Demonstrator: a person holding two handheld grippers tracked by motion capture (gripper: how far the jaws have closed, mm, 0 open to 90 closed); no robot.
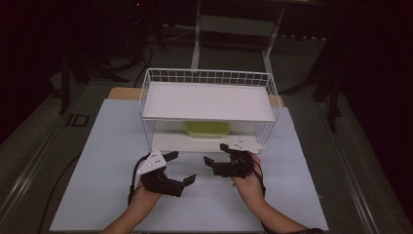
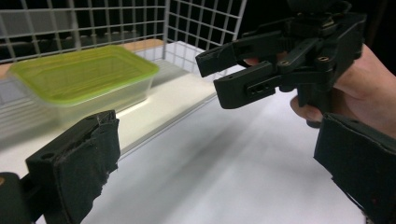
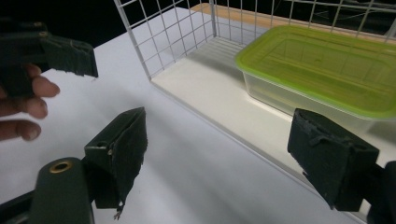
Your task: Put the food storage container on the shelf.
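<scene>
Nearest us, the left gripper [image 1: 182,168] hangs over the white table [image 1: 97,195], in front of the wire rack [image 1: 209,78], jaws spread and empty. Beside it, just before the rack's open front, the right gripper [image 1: 216,153] also stands spread with nothing between the jaws. Farther in, the green-lidded container [image 1: 208,128] sits on the rack's lower shelf [image 3: 210,84], under the upper shelf [image 1: 209,102].

Hazards, as we judge them: a jaw may strike the upper shelf edge or snag the side mesh on entry; a shallow pinch on the lid rim may slip and shove the container deeper; the two grippers may collide.

Count: two grippers, one rack with two shelves, one container.
</scene>
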